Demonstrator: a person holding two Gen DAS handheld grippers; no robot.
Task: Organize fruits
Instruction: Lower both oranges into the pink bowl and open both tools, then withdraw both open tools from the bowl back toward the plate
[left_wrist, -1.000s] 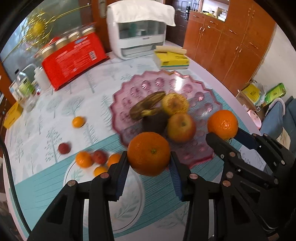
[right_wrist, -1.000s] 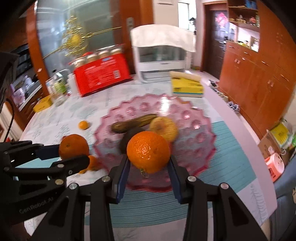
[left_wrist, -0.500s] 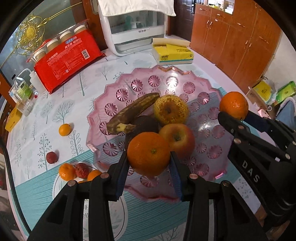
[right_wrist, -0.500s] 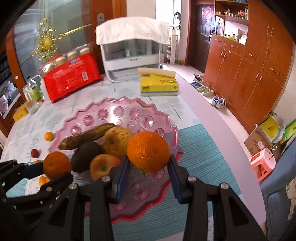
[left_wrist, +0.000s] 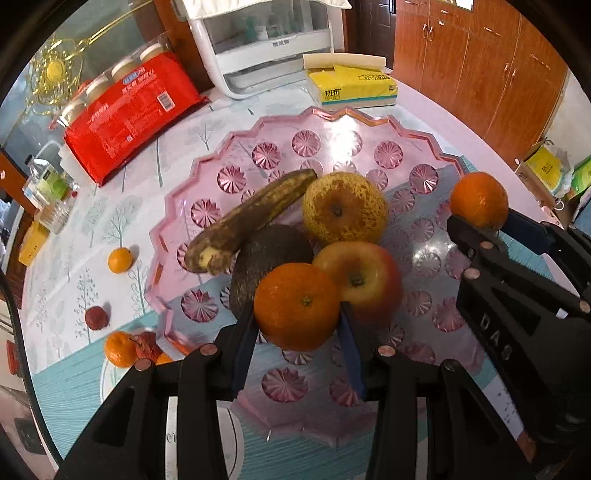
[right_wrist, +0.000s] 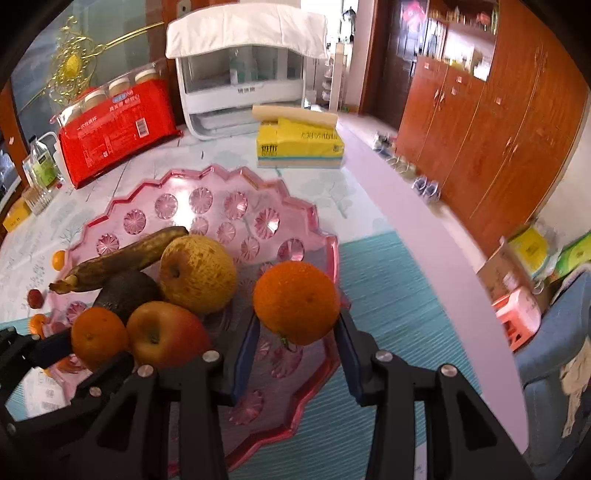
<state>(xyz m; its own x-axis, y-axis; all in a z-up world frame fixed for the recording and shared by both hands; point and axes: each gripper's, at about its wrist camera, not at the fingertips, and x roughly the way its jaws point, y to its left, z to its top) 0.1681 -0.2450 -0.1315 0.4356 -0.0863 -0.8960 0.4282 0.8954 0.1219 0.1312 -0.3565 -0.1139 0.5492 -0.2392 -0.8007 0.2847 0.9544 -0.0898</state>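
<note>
Hovering above the pink tray (left_wrist: 207, 166), left tongs (left_wrist: 297, 332) pinch one orange (left_wrist: 297, 306) and right tongs (right_wrist: 297, 334) pinch another (right_wrist: 296, 301). Banana, pear, avocado and apple (left_wrist: 360, 278) are already in; several small fruits (left_wrist: 120, 260) remain on the bench (left_wrist: 92, 221).

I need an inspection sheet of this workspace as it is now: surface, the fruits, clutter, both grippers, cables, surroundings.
Surface: table with tree-print cloth and a teal mat.
Job's things: pink tray holds a banana, avocado, pear and apple; small oranges and red fruits lie loose beside the tray.
Clutter: red package, yellow tissue pack, white appliance, bottles.
Grippers: left gripper shut on an orange; right gripper shut on another orange, both over the tray.
Cables: nothing seen.
Surroundings: wooden cabinets, shoes on the floor.
</note>
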